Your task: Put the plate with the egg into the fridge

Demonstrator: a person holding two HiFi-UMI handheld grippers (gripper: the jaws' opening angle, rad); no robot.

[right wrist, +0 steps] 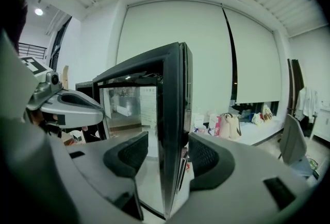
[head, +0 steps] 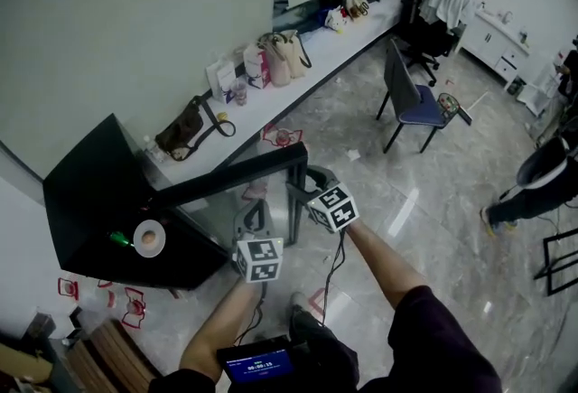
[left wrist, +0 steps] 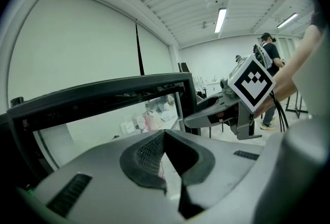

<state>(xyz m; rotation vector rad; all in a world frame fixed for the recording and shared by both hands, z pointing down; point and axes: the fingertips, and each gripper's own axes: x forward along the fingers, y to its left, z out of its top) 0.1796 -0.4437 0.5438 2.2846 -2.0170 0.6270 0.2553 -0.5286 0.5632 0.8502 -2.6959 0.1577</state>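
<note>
Item: black fridge (head: 81, 192), low, standing against the pale wall, its glass-panelled door (head: 235, 173) swung open into the room. On the fridge's flat black top: one white plate (head: 140, 229) bearing a brownish egg (head: 149, 239) at its centre, with a small green object (head: 120, 239) just beside the plate; what the green thing is cannot be made out. The plate is thus outside the fridge, on its top. Item: right tongs (right wrist: 167, 153), spread wide with the door's black free edge standing upright between the two pads; a gap shows on either side, so nothing is gripped. Item: left tongs (left wrist: 164, 138), closed pad to pad with nothing held, carried low near the open door and beside the right pair. Each pair bears a cube of square markers and is held in a bare-armed hand. Surroundings: a long white table (head: 361, 28) along the wall, carrying a brown handbag (head: 185, 131), beige tote bags (head: 284, 57) and small cartons; a dark chair (head: 411, 98) with a blue seat on the grey marbled floor (head: 424, 201); a second person (head: 542, 183) in dark clothes at the room's far right.
</note>
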